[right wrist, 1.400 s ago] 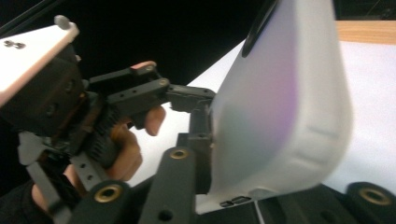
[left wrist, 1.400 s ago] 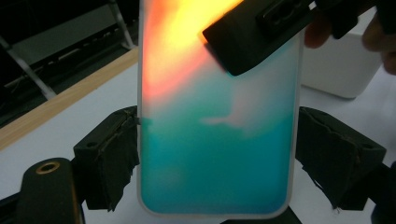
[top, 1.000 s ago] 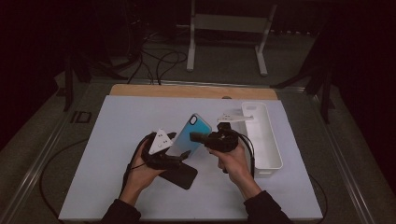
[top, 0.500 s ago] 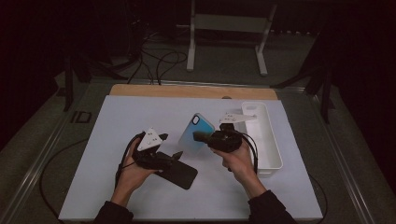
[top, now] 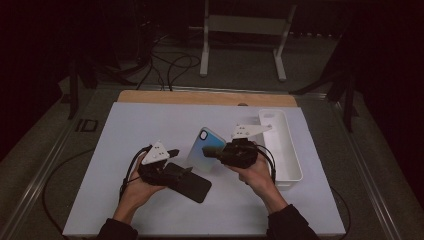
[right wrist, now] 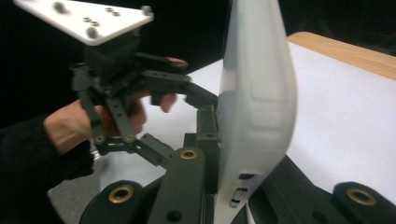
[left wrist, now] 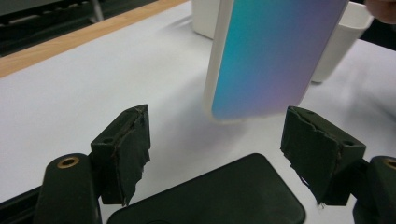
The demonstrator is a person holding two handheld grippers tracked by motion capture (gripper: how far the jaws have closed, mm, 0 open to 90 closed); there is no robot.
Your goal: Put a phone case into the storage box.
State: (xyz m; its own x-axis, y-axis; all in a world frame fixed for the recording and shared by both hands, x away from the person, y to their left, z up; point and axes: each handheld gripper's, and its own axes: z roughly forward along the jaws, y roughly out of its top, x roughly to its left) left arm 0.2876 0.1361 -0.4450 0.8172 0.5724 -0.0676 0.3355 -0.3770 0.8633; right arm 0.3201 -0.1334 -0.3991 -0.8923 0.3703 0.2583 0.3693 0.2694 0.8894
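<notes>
The left gripper (top: 176, 164) has drawn back toward the person's left, away from the blue-and-white phone case (top: 204, 149), and now sits over the flat black phone (top: 192, 184) lying on the white table (top: 130, 130). Its jaws have just been closing a little, with nothing pinched between them.

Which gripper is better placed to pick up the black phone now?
Left. The left gripper has open jaws right over the black phone, while the right gripper is shut on the case.
</notes>
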